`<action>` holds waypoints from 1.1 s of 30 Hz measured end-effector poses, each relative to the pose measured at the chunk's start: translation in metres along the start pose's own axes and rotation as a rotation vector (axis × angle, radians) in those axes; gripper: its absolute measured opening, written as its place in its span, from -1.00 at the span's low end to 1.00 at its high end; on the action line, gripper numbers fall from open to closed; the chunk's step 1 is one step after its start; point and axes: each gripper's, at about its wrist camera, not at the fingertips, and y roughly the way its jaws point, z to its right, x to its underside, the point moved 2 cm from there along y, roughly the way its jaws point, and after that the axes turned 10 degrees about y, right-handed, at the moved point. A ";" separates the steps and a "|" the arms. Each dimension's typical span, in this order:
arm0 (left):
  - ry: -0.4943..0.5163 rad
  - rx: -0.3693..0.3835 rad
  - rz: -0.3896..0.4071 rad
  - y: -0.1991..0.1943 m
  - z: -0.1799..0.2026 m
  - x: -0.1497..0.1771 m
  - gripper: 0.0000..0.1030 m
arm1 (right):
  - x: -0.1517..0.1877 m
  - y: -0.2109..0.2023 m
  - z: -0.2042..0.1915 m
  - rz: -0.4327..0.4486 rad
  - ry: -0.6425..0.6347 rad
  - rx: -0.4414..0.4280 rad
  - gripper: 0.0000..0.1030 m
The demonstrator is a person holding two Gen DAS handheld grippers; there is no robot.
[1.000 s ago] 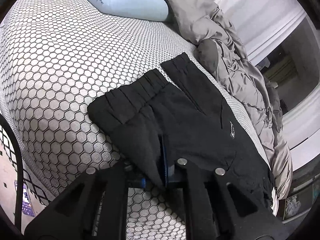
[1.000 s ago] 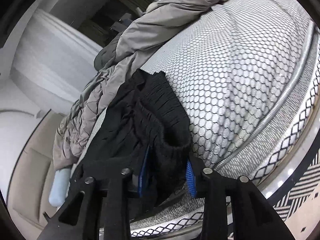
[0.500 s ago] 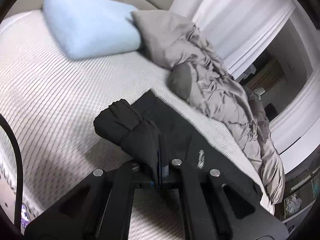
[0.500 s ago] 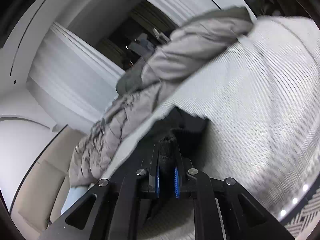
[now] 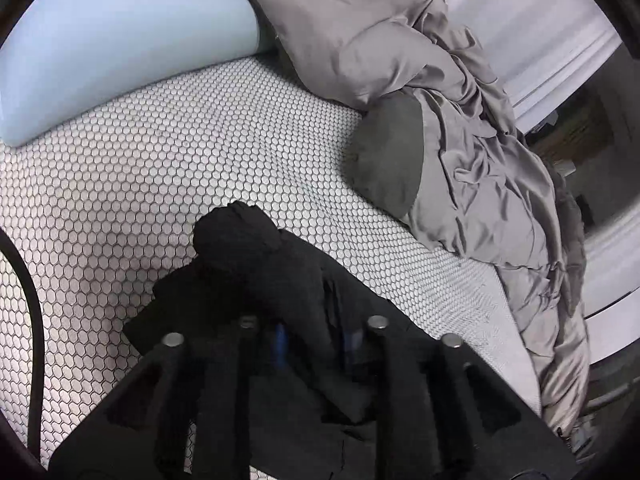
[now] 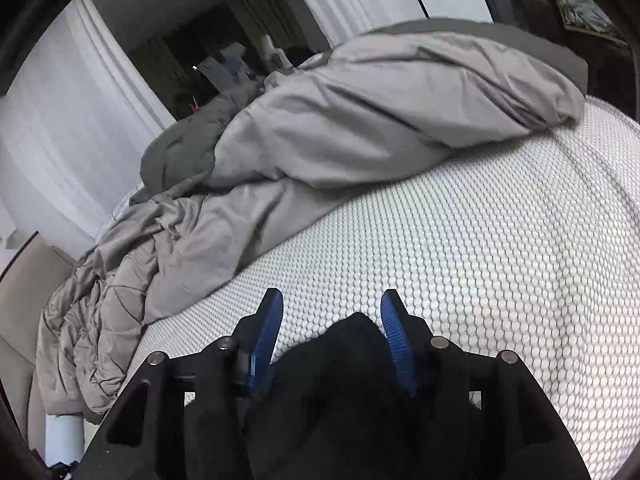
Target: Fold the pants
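Black pants [image 5: 256, 264] now lie folded further up the bed [image 5: 160, 168], both hand-held grippers [image 5: 316, 340] [image 6: 332, 332] opening, cloth loose between them.

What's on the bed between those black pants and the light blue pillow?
Nothing: the left wrist view shows only bare honeycomb-patterned mattress between the black pants and the light blue pillow.

left wrist view: close above the mattress [image 5: 168, 184], angled down along its own fingers toward the blue pillow [image 5: 120, 36] and grey duvet [image 5: 472, 152]. right wrist view: equally low and near, facing across the mattress [image 6: 500, 264] to the duvet [image 6: 360, 120] and curtains [image 6: 52, 128]. both share the mattress, the duvet and the black pants [image 5: 272, 272].
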 end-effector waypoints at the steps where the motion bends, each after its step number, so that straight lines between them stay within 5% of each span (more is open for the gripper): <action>1: 0.011 0.016 0.013 -0.004 -0.001 0.000 -0.32 | 0.005 -0.004 -0.002 -0.010 -0.019 -0.036 0.04; 4: 0.049 -0.042 0.053 -0.024 -0.004 0.009 0.40 | 0.025 -0.024 -0.001 0.005 -0.120 -0.042 0.39; 10: 0.123 -0.064 0.132 -0.083 -0.015 0.044 0.41 | 0.072 -0.074 0.021 -0.025 -0.174 -0.109 0.64; 15: 0.078 0.052 0.060 -0.098 -0.023 0.099 0.40 | 0.115 -0.117 0.047 -0.041 -0.143 -0.166 0.65; 20: 0.136 0.162 -0.020 -0.062 0.008 0.138 0.32 | 0.146 -0.123 0.041 -0.099 -0.131 -0.218 0.65; 21: 0.139 0.155 -0.041 -0.053 0.010 0.143 0.23 | 0.151 -0.123 0.039 -0.104 -0.133 -0.219 0.65; 25: 0.056 0.185 -0.130 -0.007 0.008 0.151 -0.95 | 0.165 -0.125 0.036 -0.122 -0.128 -0.233 0.65; 29: 0.077 0.205 -0.043 -0.028 0.004 0.158 -0.98 | 0.164 -0.130 0.042 -0.109 -0.123 -0.207 0.65; 31: 0.107 0.135 0.004 -0.042 0.001 0.164 -0.97 | 0.161 -0.134 0.047 -0.102 -0.123 -0.201 0.65; 33: 0.122 0.073 -0.045 -0.035 -0.005 0.162 -0.95 | 0.161 -0.135 0.054 -0.094 -0.131 -0.185 0.65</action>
